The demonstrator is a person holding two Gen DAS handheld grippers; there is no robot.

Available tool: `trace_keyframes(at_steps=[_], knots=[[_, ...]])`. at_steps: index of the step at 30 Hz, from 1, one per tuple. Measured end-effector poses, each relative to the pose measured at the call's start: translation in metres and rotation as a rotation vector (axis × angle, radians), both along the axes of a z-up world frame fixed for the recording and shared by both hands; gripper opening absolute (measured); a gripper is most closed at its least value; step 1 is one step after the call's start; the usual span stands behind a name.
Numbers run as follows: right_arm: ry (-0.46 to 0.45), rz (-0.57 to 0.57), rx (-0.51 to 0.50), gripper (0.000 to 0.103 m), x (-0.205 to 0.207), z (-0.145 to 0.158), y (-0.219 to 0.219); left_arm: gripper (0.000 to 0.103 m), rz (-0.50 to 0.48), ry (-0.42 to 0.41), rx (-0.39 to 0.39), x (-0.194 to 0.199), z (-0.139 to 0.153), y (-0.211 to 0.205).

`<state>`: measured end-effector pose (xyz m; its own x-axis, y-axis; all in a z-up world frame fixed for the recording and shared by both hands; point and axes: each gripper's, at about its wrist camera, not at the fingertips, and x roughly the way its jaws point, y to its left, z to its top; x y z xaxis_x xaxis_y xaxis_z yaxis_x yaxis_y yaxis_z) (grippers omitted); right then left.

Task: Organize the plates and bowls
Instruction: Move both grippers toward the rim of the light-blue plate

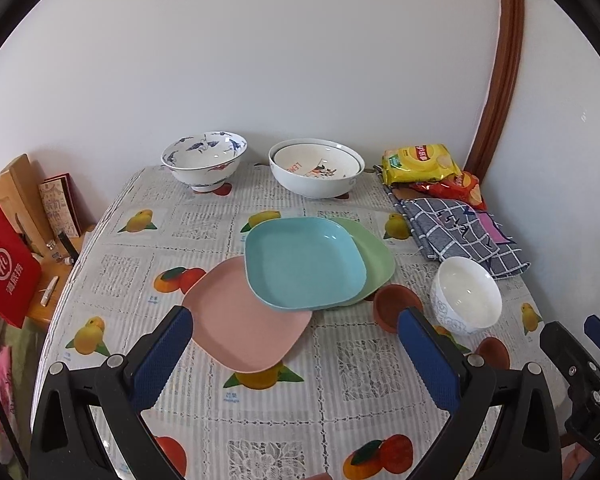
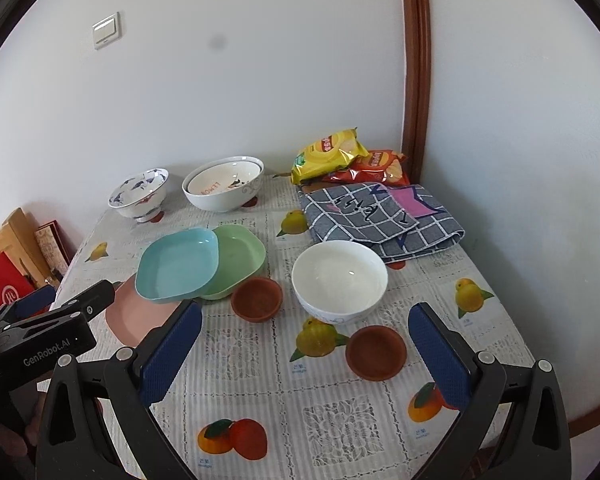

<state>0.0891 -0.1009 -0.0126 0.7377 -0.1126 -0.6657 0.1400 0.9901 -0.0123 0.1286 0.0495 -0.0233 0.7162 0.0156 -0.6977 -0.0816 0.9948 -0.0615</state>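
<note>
Three square plates overlap mid-table: a blue plate (image 1: pixel 304 260) (image 2: pixel 178 266) lies on top of a green plate (image 1: pixel 376 256) (image 2: pixel 244 256) and a pink plate (image 1: pixel 240 328) (image 2: pixel 132 316). A plain white bowl (image 1: pixel 466 296) (image 2: pixel 340 280) stands to their right, with two brown saucers (image 2: pixel 257 299) (image 2: pixel 376 352) nearby. At the back stand a blue-patterned bowl (image 1: pixel 204 160) (image 2: pixel 140 192) and two nested white bowls (image 1: pixel 316 172) (image 2: pixel 224 184). My left gripper (image 1: pixel 296 330) hovers open over the pink plate's near edge. My right gripper (image 2: pixel 306 332) is open and empty, short of the white bowl.
Chip bags (image 2: pixel 332 156) and a folded checked cloth (image 2: pixel 380 216) fill the back right corner by the brown door frame (image 2: pixel 416 80). A wooden chair (image 1: pixel 16 192) with a red bag (image 1: pixel 4 268) stands off the table's left edge. The fruit-print tablecloth (image 2: pixel 300 420) covers the table.
</note>
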Motion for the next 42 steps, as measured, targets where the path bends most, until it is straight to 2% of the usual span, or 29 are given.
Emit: trace_keyframes(at_steps=[7,13,25,28,33,36,42], knots=[[0.080,0.050,0.007,0.098,0.049,-0.021,0.015,0.103,0.048,0.036,-0.003,0.036,-0.009,0.027],[0.113,0.082,0.017,0.097,0.083,-0.037,0.027,0.103,0.069,0.066,-0.017,0.068,-0.023,0.044],[0.177,0.127,0.024,0.085,0.137,-0.073,0.049,0.102,0.066,0.115,-0.035,0.116,-0.053,0.059],[0.195,0.142,0.014,0.076,0.148,-0.082,0.056,0.099,0.060,0.127,-0.031,0.126,-0.061,0.060],[0.225,0.150,0.022,0.068,0.162,-0.098,0.063,0.099,0.048,0.153,-0.040,0.144,-0.076,0.061],[0.244,0.154,0.022,0.067,0.171,-0.105,0.065,0.095,0.029,0.165,-0.042,0.153,-0.085,0.061],[0.267,0.162,0.017,0.055,0.185,-0.120,0.070,0.087,0.015,0.186,-0.064,0.171,-0.099,0.062]])
